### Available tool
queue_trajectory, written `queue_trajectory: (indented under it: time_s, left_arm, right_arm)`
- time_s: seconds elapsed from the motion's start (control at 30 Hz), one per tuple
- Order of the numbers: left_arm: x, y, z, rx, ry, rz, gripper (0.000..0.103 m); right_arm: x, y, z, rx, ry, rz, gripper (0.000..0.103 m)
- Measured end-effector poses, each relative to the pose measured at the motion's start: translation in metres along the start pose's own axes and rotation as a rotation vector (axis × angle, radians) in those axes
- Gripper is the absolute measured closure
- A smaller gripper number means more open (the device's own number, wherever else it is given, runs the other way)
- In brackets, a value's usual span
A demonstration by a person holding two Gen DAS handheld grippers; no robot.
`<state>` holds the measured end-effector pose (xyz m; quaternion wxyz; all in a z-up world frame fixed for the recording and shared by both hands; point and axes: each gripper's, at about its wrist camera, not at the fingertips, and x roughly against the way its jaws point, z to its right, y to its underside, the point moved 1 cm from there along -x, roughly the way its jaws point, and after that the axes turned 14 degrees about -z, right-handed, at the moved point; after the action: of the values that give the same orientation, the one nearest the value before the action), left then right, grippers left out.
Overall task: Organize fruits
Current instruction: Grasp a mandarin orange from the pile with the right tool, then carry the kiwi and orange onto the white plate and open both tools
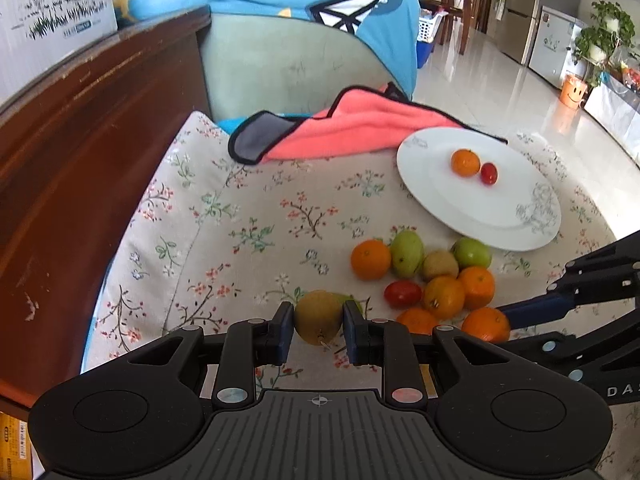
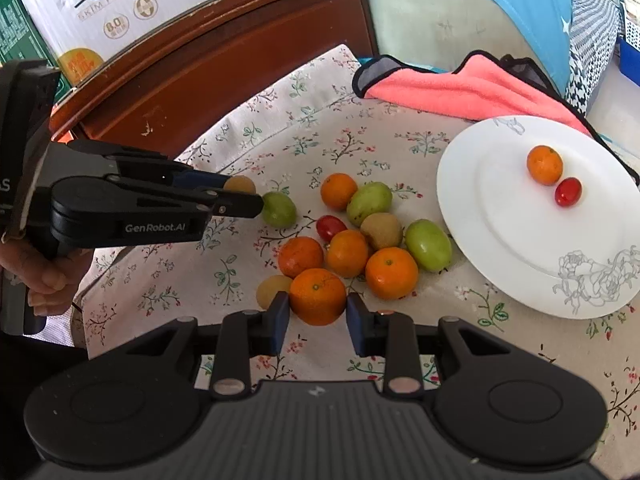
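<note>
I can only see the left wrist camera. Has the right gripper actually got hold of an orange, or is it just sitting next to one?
Observer: It has hold of one. In the right wrist view, the right gripper has its pads against both sides of an orange.
Operator: Is anything tucked in beside that orange?
Observer: Yes, a small yellowish fruit sits close against its left side.
Operator: What is behind the brown fruit in my left gripper?
Observer: A whole green fruit lies on the tablecloth, just past the fingertips and apart from the main pile.
</note>
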<state>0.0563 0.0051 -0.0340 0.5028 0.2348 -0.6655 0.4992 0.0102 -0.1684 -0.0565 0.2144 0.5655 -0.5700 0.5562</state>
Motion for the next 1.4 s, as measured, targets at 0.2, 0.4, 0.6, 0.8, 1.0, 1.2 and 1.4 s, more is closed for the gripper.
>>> queue_trajectory:
  time_s: [0.2,0.4,0.6,0.8,1.0,1.2,1.4]
  left_arm:
    - [0.008,-0.008,0.007,0.007,-0.001,0.026,0.079]
    - [0.008,-0.016,0.015,0.020,0.014,0.027,0.079]
    - [0.006,-0.026,0.028,0.037,0.030,0.033,0.079]
    - [0.004,-0.037,0.044,0.041,0.052,0.039,0.079]
    - [0.001,-0.049,0.059,0.051,0.070,0.048,0.079]
    - [-0.005,-0.059,0.072,0.051,0.089,0.052,0.079]
    - [-0.013,-0.068,0.088,0.045,0.101,0.049,0.079]
  right_arm:
    - [0.007,-0.001,0.003,-0.014,-0.004,0.022,0.072]
    - [0.014,-0.003,0.010,-0.035,0.009,0.039,0.072]
    - [0.029,-0.008,0.025,-0.089,0.030,0.083,0.072]
    - [0.038,-0.009,0.040,-0.136,0.054,0.105,0.072]
    - [0.052,-0.011,0.057,-0.189,0.079,0.142,0.072]
    - [0.064,-0.010,0.077,-0.247,0.107,0.174,0.072]
    - [0.071,-0.007,0.095,-0.296,0.127,0.182,0.072]
